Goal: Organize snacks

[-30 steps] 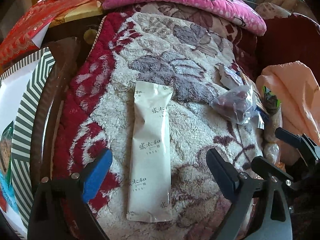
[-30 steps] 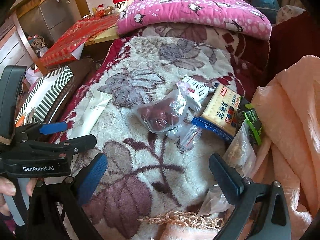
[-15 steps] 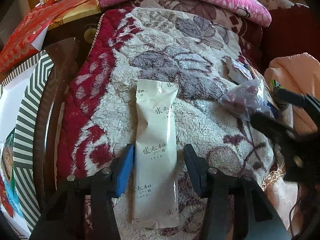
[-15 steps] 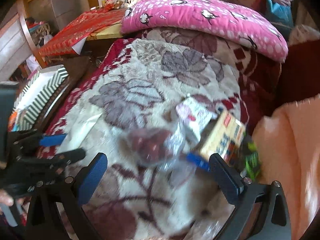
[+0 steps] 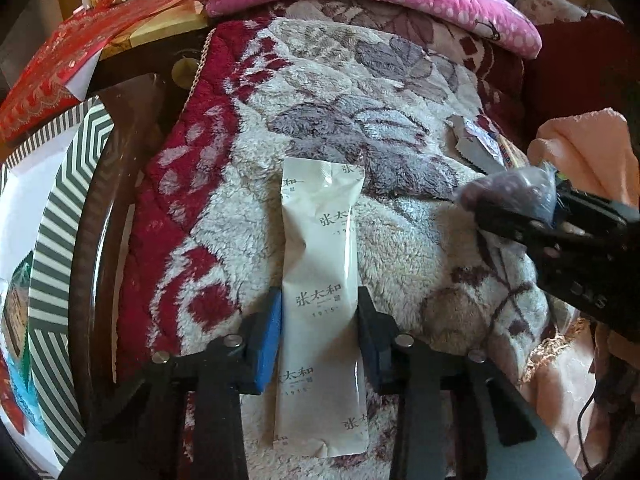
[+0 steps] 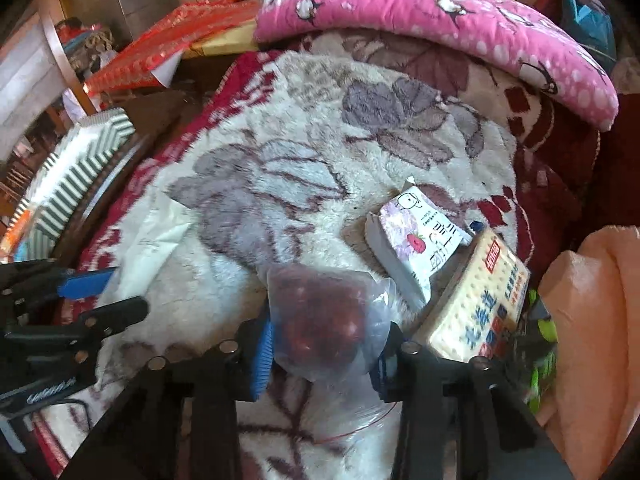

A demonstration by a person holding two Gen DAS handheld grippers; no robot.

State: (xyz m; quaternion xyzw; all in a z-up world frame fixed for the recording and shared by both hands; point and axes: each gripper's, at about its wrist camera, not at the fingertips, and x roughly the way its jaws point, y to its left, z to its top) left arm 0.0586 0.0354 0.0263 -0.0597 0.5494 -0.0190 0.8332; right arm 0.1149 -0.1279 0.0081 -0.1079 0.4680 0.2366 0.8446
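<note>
Our left tongs (image 5: 318, 328) have just closed onto the cream sachet (image 5: 320, 280). Our right tongs (image 6: 324, 344) have just closed around the clear bag of red fruit (image 6: 320, 316), so both snacks look ready to lift off the fleece blanket (image 5: 400, 240).

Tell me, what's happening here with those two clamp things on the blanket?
A person is sorting snacks on a fleecy blanket with a hand-held gripper in each hand. The left gripper has just been closing on a long cream packet, its pads at both edges. The right gripper has just been closing on a clear bag of dark red fruit. A cracker pack and a small white pouch lie beside it.
</note>
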